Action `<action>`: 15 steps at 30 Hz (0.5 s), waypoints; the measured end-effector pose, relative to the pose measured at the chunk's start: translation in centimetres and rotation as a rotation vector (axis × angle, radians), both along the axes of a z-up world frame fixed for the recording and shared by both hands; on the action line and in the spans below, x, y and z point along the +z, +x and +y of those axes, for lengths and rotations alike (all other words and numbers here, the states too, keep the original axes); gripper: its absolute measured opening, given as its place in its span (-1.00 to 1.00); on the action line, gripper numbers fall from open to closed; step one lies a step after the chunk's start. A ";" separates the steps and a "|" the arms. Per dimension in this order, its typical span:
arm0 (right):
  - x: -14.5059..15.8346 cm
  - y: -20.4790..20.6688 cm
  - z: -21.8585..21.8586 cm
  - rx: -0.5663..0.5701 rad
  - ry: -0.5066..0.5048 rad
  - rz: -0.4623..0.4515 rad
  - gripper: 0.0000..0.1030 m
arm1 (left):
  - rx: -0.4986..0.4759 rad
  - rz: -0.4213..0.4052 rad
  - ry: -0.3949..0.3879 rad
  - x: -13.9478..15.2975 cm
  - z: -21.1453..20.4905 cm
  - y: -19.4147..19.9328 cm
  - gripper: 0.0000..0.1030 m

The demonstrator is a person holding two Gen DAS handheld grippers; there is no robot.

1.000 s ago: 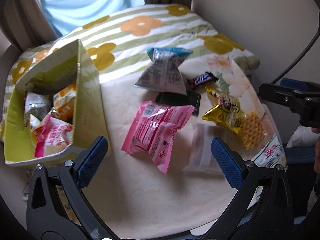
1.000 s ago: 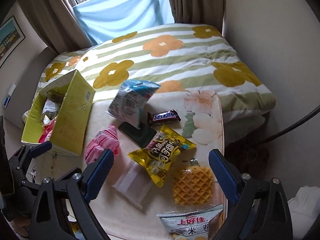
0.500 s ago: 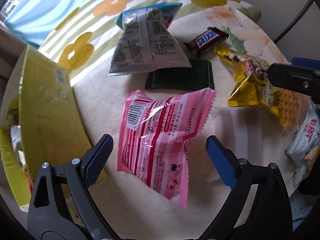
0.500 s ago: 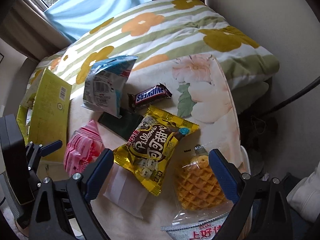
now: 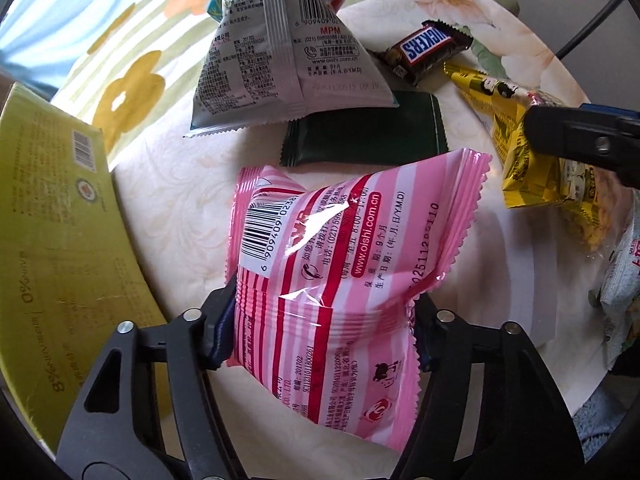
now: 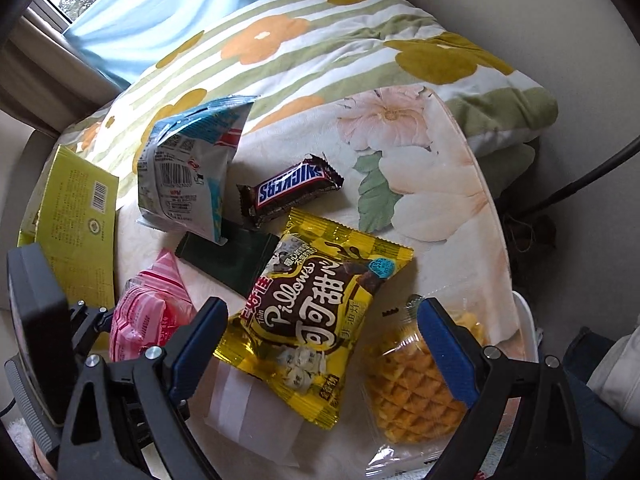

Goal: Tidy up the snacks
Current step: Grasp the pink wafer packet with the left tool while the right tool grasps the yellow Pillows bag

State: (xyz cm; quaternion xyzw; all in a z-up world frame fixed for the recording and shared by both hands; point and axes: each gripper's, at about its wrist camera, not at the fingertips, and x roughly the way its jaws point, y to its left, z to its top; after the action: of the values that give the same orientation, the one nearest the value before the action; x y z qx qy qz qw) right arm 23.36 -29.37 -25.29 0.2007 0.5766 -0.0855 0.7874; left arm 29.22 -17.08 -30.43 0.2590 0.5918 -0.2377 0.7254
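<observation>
Now my left gripper (image 5: pixel 320 324) has dropped onto the pink striped snack bag (image 5: pixel 332 264) and its jaws are closing on it, the blue pads pinching the bag's lower half from both sides so the foil bulges and crumples between them; a second ago those fingers stood wide apart above it. I judge the pick to be nearly secured, with the lift still ahead.

Meanwhile my right gripper (image 6: pixel 320 344) has come lower too, its fingers spread wide and holding nothing, one blue pad at the edge of the yellow Pillows bag (image 6: pixel 316 320), the other over the wrapped waffle (image 6: pixel 412 384). Which of the two I am lining up for, I cannot tell.

Just left of the pink bag stands the yellow-green carton (image 5: pixel 60 240), the likely place for the sorted snacks, so the carry should be short.

Farther back on the pale cloth lie a dark green packet (image 5: pixel 364 128), a grey and blue Oishi bag (image 5: pixel 288 52) and a Snickers bar (image 5: pixel 428 48), all unsorted. Behind them rises a flowered quilt (image 6: pixel 320 40) under the window.
</observation>
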 end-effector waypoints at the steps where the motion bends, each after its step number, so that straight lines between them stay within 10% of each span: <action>1: -0.2 0.1 0.1 0.001 0.003 0.008 0.84 | -0.001 -0.004 -0.002 0.0 0.1 -0.1 0.17; 15: -1.5 1.7 -0.3 -0.032 0.056 0.029 0.84 | 0.007 -0.020 -0.078 1.8 0.3 0.4 0.15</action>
State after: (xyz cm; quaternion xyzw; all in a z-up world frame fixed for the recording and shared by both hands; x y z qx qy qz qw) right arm 25.02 -29.66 -26.76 0.2307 0.5869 -0.0847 0.7715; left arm 29.62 -16.74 -28.60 0.2309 0.5757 -0.2554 0.7416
